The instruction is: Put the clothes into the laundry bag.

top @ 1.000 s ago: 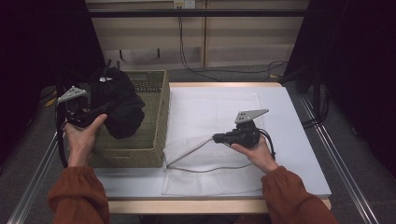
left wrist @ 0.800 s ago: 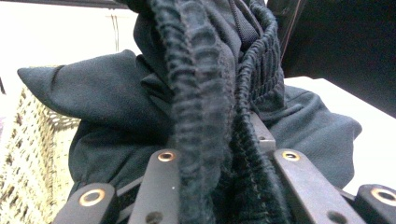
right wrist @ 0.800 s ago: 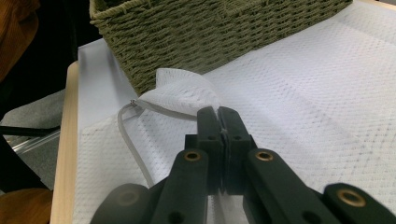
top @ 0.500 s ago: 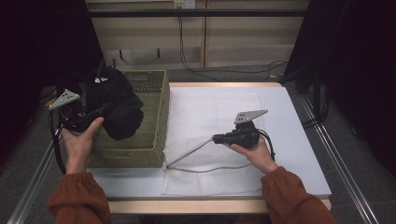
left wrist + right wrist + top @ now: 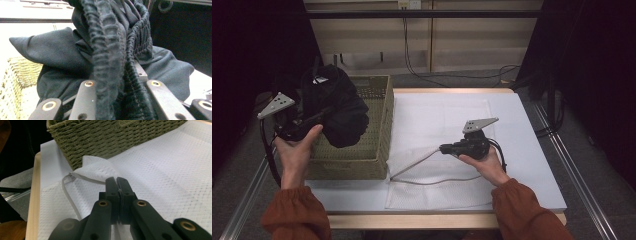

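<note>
A bunched black garment (image 5: 334,107) hangs over the left part of the olive woven basket (image 5: 377,145). My left gripper (image 5: 324,116) is shut on it. In the left gripper view its ribbed waistband (image 5: 107,50) runs up between the jaws of the left gripper (image 5: 120,85). My right gripper (image 5: 443,148) lies low over the white mesh cloth (image 5: 442,120) spread on the table. It is shut on the cloth's white edge strip (image 5: 412,164), which leads to the basket's near corner. In the right gripper view the right gripper (image 5: 119,182) pinches that strip (image 5: 85,178) beside the basket (image 5: 112,135).
The pale table top (image 5: 527,150) extends right of the cloth. Metal rails (image 5: 582,180) run along both sides of the table. Cables (image 5: 412,55) hang down the wall behind. A person's forearms in rust-coloured sleeves (image 5: 297,220) enter from the bottom.
My left gripper has carried the black garment a little to the left and upward over the basket. The right gripper and the white cloth have stayed put.
</note>
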Available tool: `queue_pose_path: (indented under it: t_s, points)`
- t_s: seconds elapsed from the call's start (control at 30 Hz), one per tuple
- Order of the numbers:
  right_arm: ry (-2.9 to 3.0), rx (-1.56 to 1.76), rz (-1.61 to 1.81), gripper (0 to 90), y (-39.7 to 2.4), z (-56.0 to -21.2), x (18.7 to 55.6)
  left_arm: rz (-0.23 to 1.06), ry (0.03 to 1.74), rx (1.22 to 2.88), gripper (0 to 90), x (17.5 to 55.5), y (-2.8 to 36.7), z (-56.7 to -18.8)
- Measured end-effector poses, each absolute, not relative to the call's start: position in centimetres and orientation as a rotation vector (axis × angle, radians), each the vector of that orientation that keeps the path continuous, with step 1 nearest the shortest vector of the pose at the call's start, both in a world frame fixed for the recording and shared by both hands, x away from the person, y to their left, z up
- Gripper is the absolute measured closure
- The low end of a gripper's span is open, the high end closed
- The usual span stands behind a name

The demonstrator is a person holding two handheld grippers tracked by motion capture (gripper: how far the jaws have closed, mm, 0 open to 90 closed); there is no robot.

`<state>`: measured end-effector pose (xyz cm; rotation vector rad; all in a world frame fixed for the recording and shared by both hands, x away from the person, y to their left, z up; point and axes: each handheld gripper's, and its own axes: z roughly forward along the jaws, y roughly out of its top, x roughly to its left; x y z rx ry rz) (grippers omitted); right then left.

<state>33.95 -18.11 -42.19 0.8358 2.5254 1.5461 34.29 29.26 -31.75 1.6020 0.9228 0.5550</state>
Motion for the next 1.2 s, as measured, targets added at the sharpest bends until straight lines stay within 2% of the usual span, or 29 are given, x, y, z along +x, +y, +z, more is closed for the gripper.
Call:
queue_pose_path:
  t_s: [0.5, 1.2]
  points:
    - [2.519, 0.823, 1.541, 88.8, -18.2, -42.1, 33.8, 0.604, 0.831, 1.617, 73.1, 32.6, 27.5, -29.6]
    - [2.517, 0.830, 1.547, 88.8, -18.2, -42.0, 33.9, 0.599, 0.707, 1.638, 73.1, 30.5, 25.6, -27.4]
